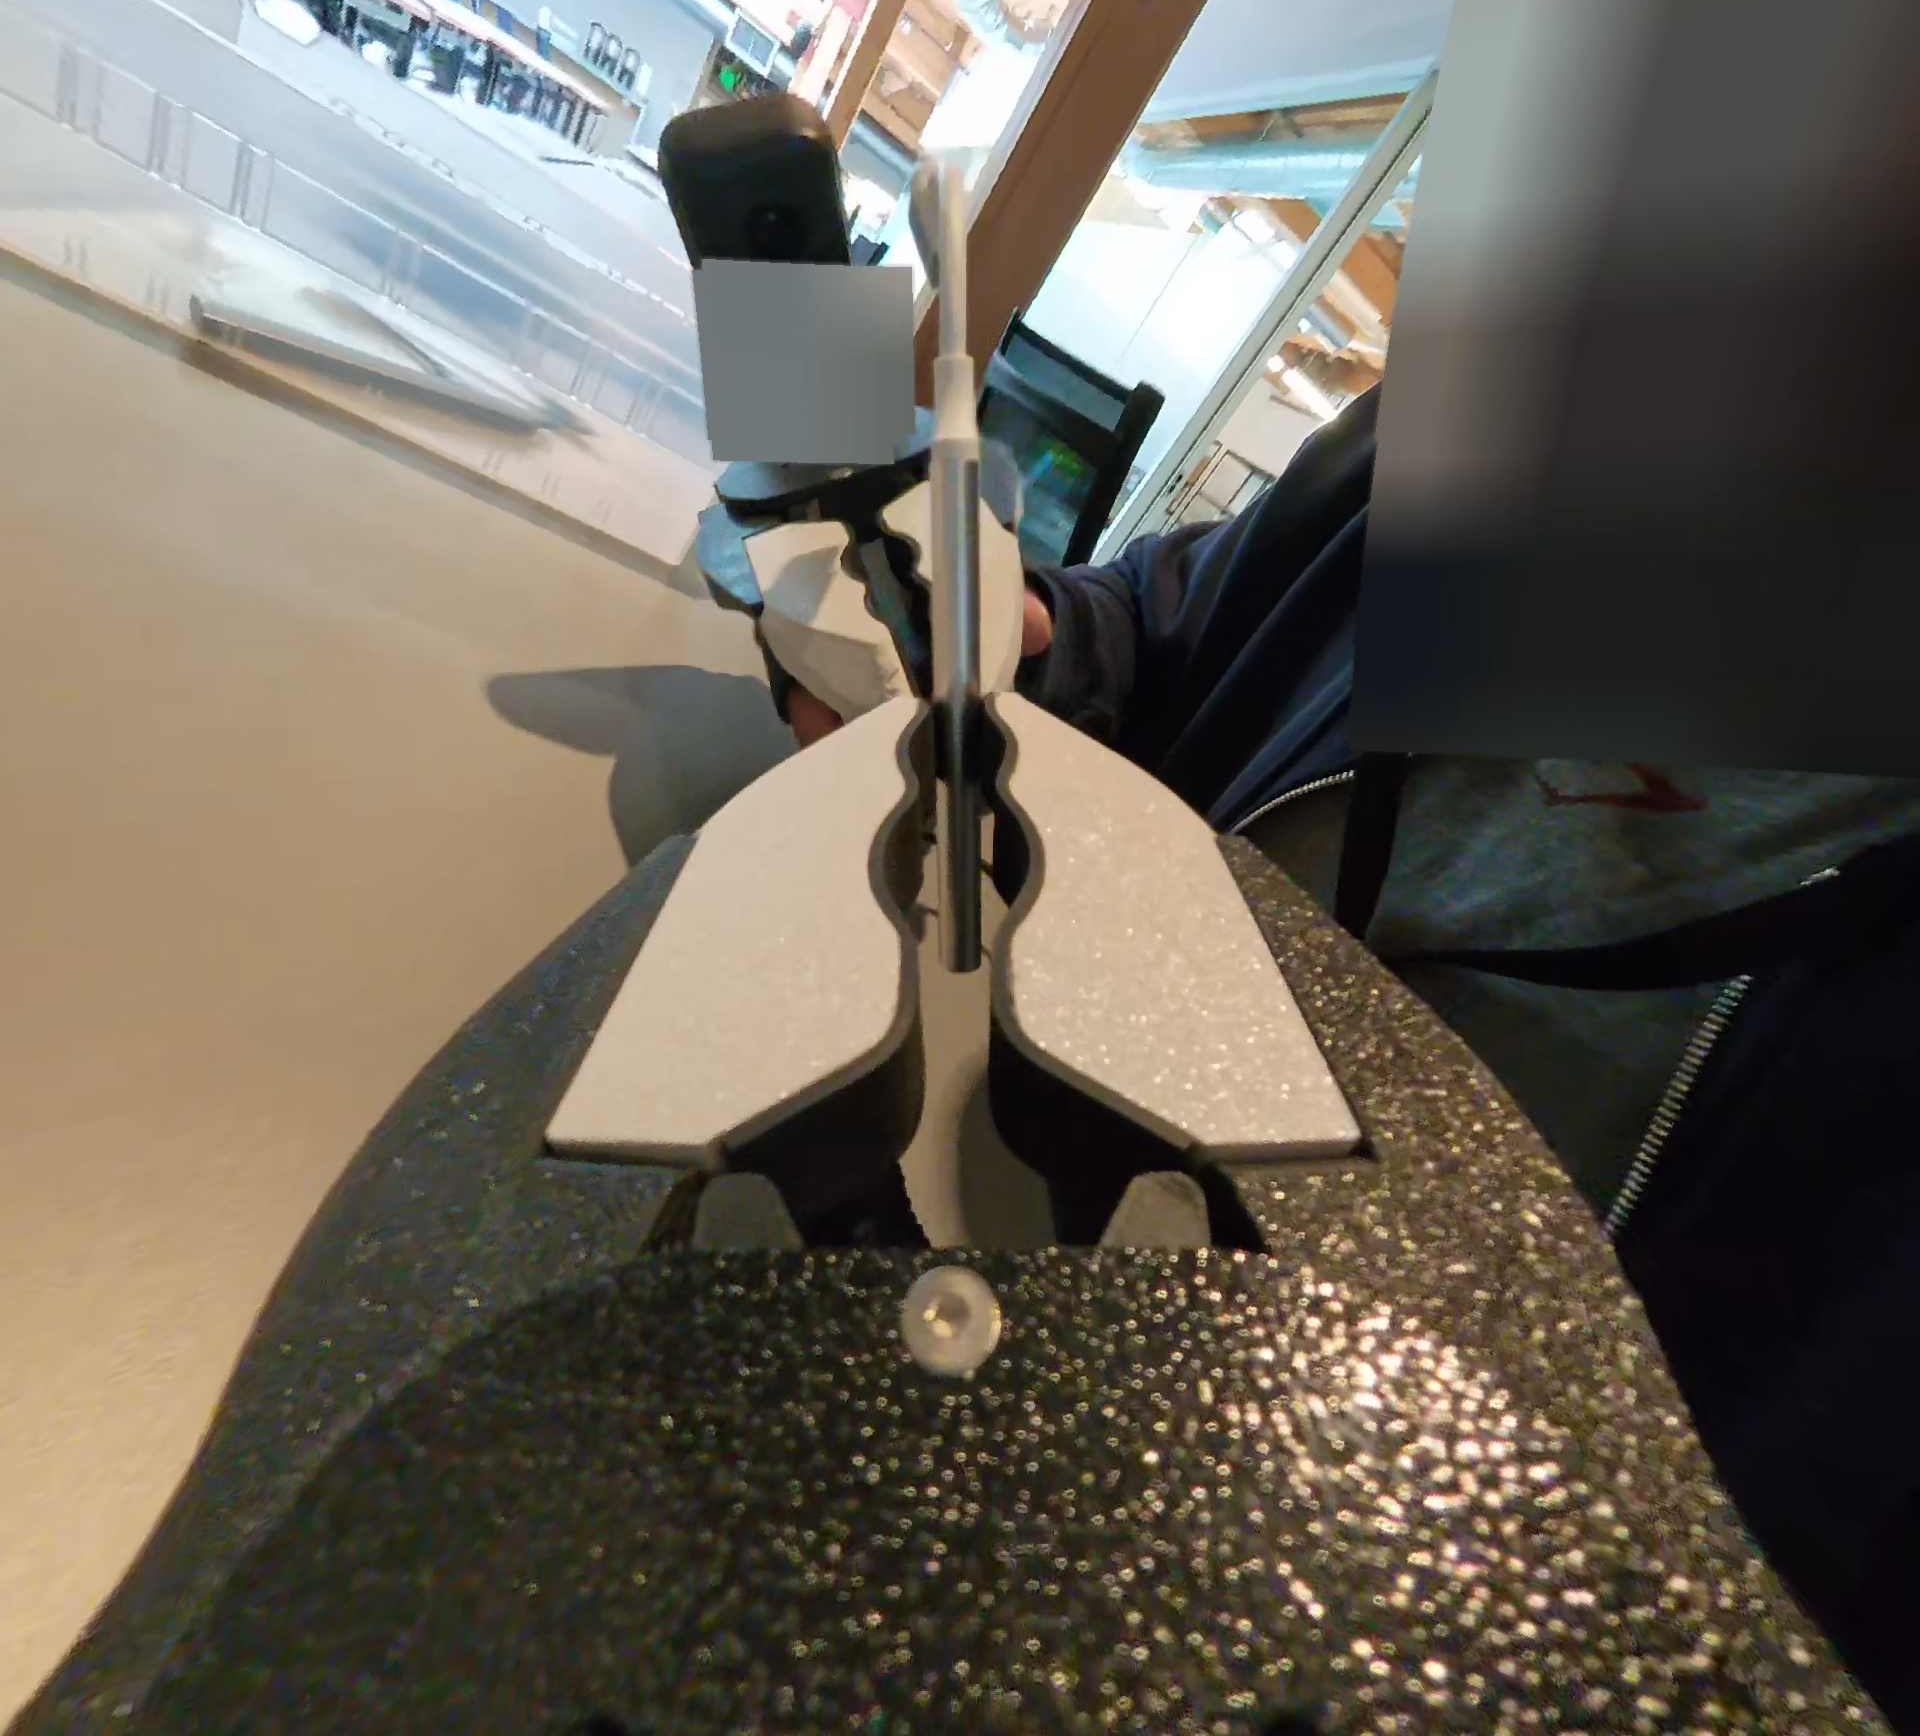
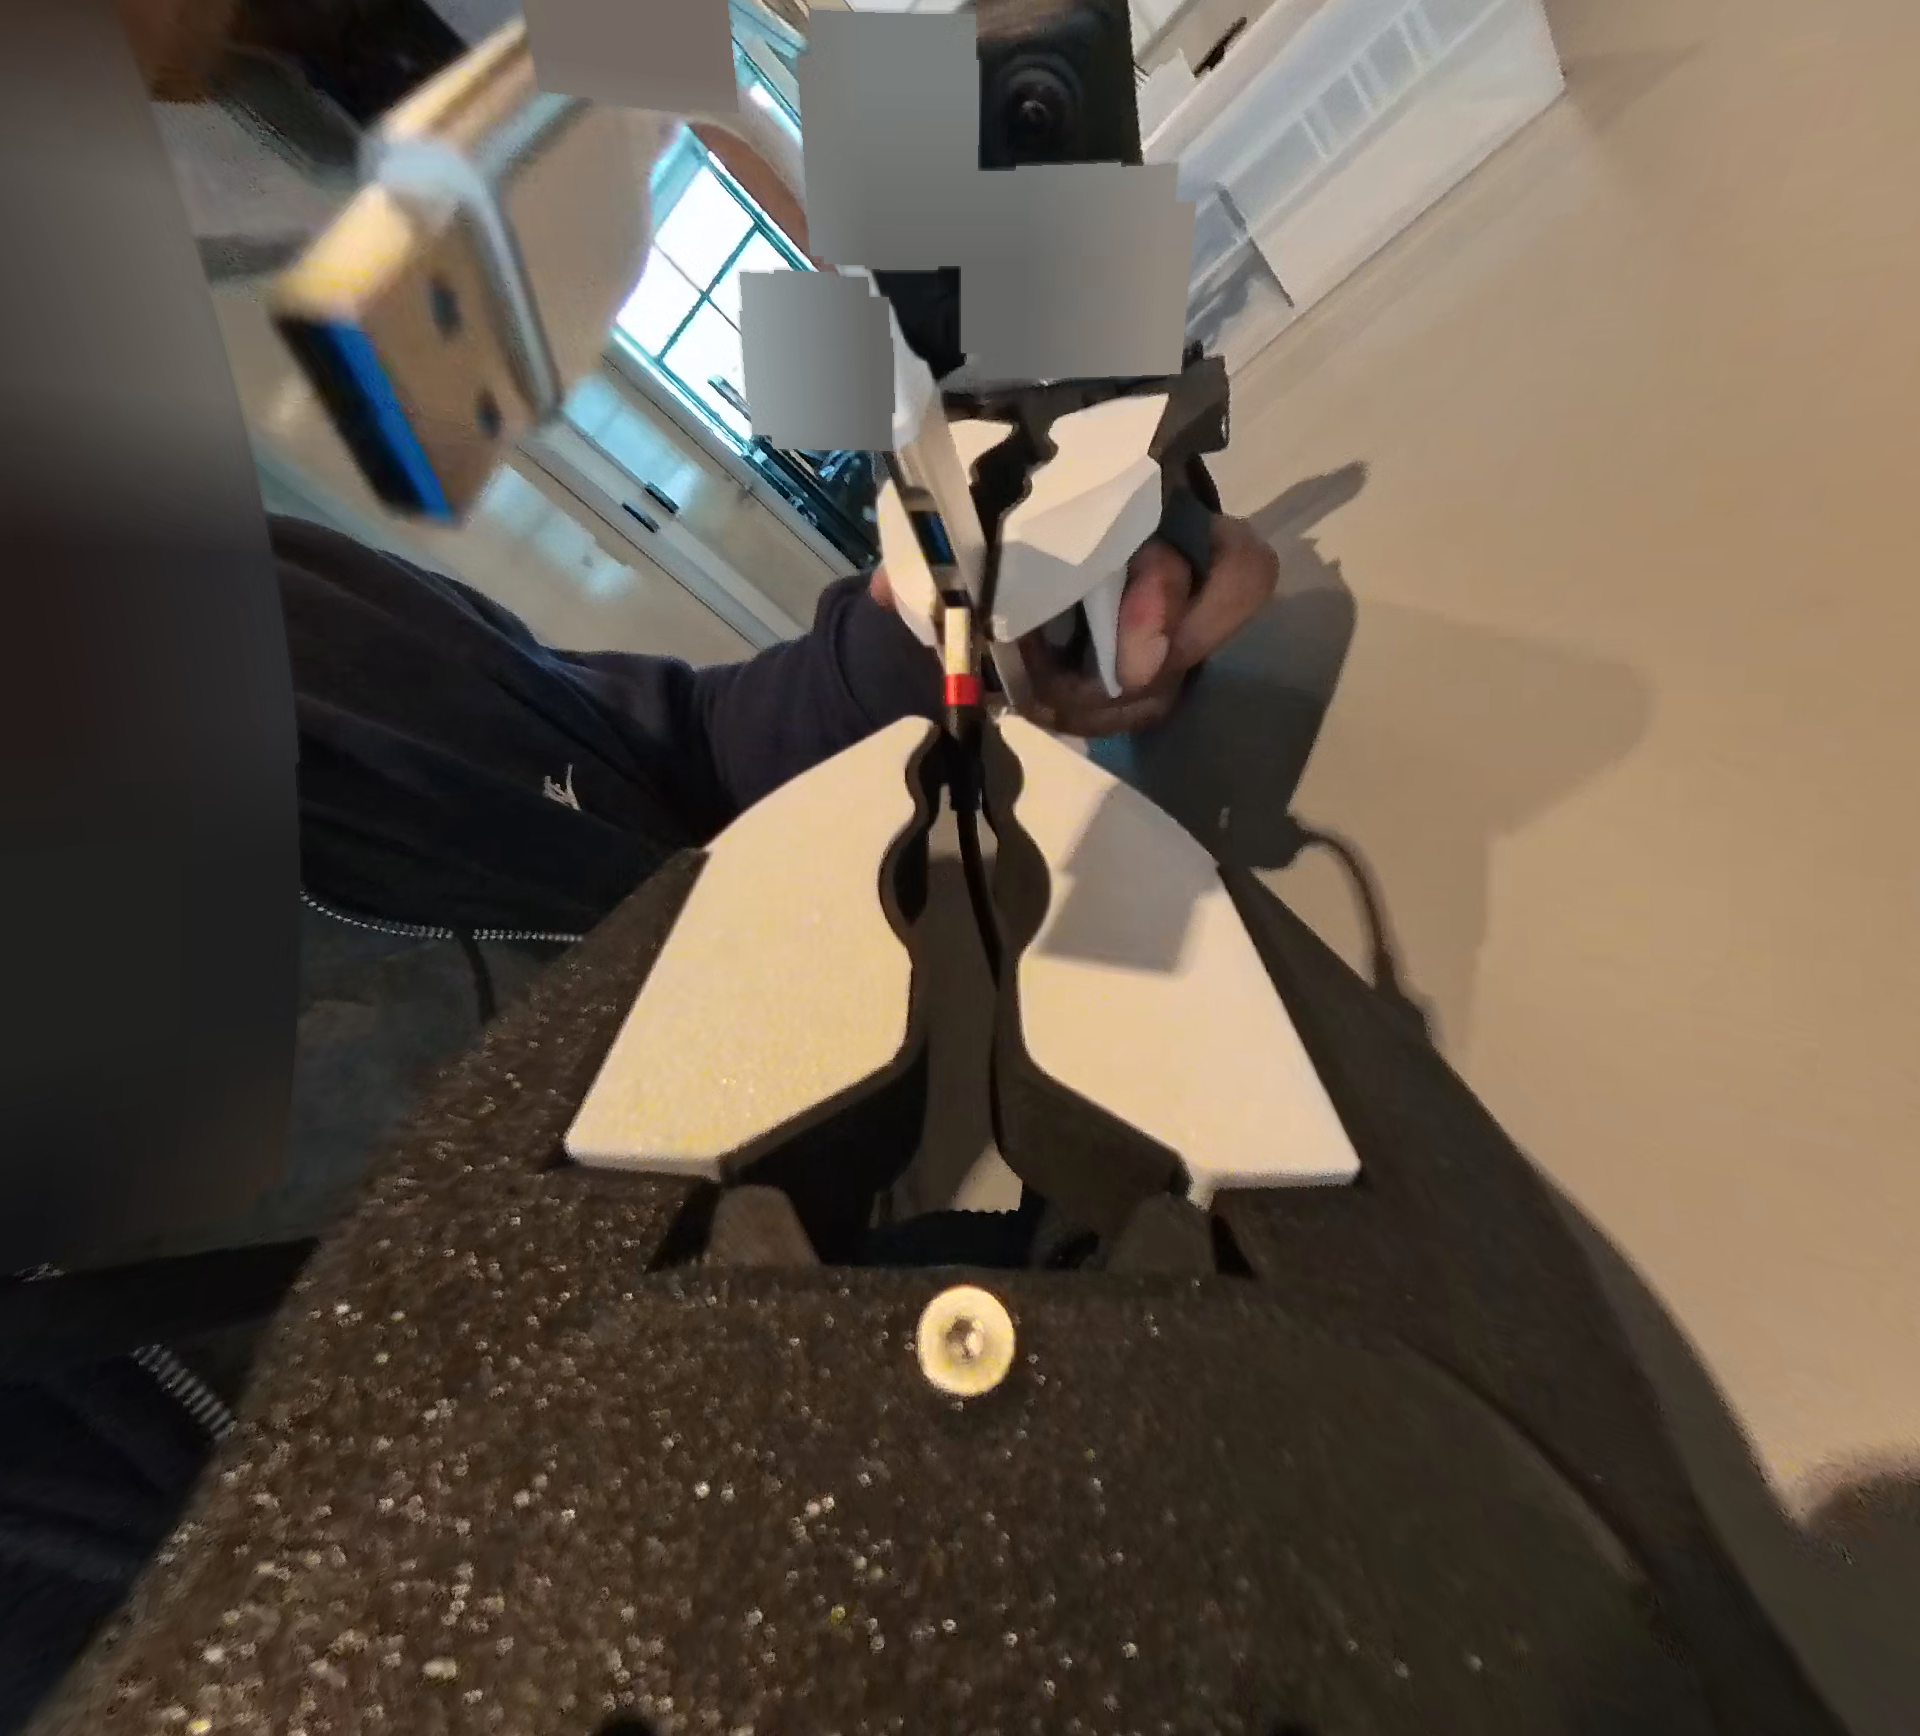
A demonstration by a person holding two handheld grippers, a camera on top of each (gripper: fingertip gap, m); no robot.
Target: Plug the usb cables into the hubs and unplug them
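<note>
Grippers meet mid-frame: left gripper point(image 1: 961, 756) pinches a slim metallic hub point(image 1: 961, 637); right gripper point(image 2: 961, 746) clamps a black, red-banded cable point(image 2: 958, 684).

1. A beige table point(image 1: 260, 647) is spreading wide.
2. A wooden beam point(image 1: 1122, 24) is rising beyond the table.
3. White bins point(image 2: 1403, 76) are sitting at the table's far edge.
</note>
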